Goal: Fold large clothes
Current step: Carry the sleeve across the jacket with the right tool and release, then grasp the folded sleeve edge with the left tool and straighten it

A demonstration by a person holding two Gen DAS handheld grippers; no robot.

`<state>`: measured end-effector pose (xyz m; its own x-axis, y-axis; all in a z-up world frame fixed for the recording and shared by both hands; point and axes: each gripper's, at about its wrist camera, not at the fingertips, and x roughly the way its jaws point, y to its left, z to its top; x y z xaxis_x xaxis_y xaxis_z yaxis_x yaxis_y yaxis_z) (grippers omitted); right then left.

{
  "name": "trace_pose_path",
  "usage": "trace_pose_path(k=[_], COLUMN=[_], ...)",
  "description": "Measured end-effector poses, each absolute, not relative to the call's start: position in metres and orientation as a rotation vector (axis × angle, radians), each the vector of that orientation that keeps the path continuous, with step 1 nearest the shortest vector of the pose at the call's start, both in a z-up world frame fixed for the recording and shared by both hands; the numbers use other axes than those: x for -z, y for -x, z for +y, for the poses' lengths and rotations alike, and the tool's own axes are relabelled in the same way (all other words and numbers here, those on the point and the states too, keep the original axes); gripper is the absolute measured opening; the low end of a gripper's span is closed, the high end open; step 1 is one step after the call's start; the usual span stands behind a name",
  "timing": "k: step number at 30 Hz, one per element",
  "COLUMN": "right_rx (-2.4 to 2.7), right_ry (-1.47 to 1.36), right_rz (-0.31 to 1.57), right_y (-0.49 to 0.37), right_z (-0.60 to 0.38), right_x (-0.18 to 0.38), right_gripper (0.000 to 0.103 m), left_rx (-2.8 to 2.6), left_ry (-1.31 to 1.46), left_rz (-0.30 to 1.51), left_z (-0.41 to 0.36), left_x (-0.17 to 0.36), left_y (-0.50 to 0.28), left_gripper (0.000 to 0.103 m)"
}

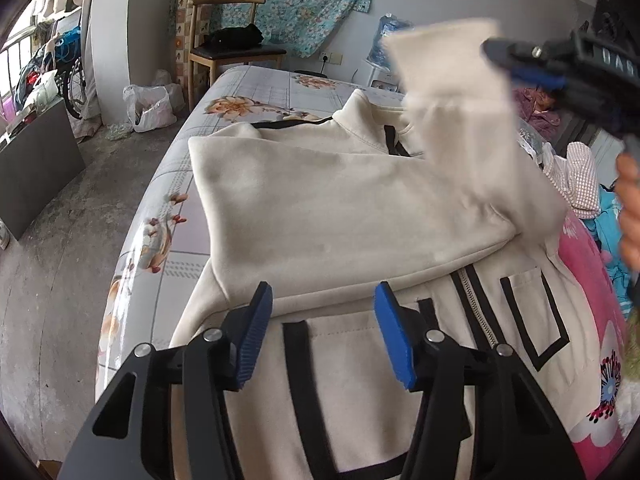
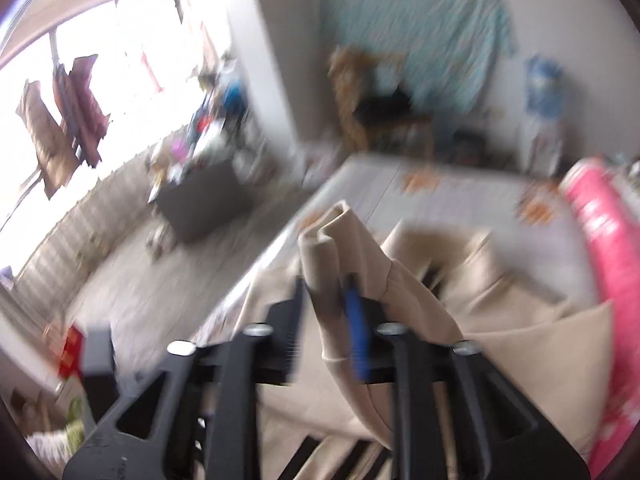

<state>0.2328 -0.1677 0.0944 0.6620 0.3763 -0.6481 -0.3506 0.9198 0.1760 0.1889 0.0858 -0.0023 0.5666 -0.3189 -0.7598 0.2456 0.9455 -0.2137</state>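
Observation:
A cream jacket (image 1: pixel 340 208) with black trim and a zip lies flat on the bed (image 1: pixel 256 92). One sleeve is folded across its chest. My left gripper (image 1: pixel 322 292) hovers over the jacket's lower front, open, with nothing between its blue pads. The other sleeve's cuff (image 1: pixel 440 56) is lifted in the air at the upper right, where my right gripper (image 1: pixel 516 62) meets it. In the blurred right wrist view the cuff (image 2: pixel 324 248) sits puffed and unpinched between the parted jaws of my right gripper (image 2: pixel 326 292).
A pink flowered quilt (image 1: pixel 592 280) and a pile of clothes (image 1: pixel 576 176) crowd the bed's right side. A wooden chair (image 1: pixel 228 52) stands at the bed's far end, a plastic bag (image 1: pixel 148 108) on the floor to the left. A hand (image 1: pixel 628 208) shows at the right edge.

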Motion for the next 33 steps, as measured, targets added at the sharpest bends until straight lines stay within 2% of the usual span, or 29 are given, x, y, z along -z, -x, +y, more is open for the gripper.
trace_pose_path(k=[1,5,15,20,23,26,29,33], right_rx=[-0.427,-0.415,-0.257,-0.175,-0.138,-0.119,-0.100,-0.091], right_ry=[-0.032,-0.068,-0.072,-0.082,-0.117,-0.168,-0.205,-0.249], right_rz=[0.797,0.916,0.831,0.795,0.768,0.750,0.741,0.734], right_y=[-0.236,-0.235,-0.142,-0.116,-0.109,-0.110,-0.114,-0.116], right_z=[-0.158,-0.172,-0.268,-0.303,-0.319,-0.334,-0.346,-0.357], right_x=[-0.077,-0.031,-0.037,-0.028,-0.025,-0.025,-0.024,-0.023], right_gripper=[0.053,0.053,0.051,0.043,0.041,0.037,0.032,0.030], left_rx=[0.338,0.368,0.348,0.278,0.246,0.216,0.227,0.259], left_ry=[0.100,0.156,0.207,0.158,0.111,0.066,0.049,0.045], left_rz=[0.917,0.931,0.946,1.008,1.018,1.006,0.981,0.820], left_z=[0.089,0.100,0.078,0.058,0.049,0.044,0.043,0.046], left_x=[0.004,0.003,0.000,0.022,0.030,0.030,0.021,-0.030], left_y=[-0.189,-0.193,-0.261,-0.308,-0.321,-0.324,-0.324,-0.304], left_gripper=[0.051,0.051,0.051,0.040,0.029,0.009,0.006,0.006])
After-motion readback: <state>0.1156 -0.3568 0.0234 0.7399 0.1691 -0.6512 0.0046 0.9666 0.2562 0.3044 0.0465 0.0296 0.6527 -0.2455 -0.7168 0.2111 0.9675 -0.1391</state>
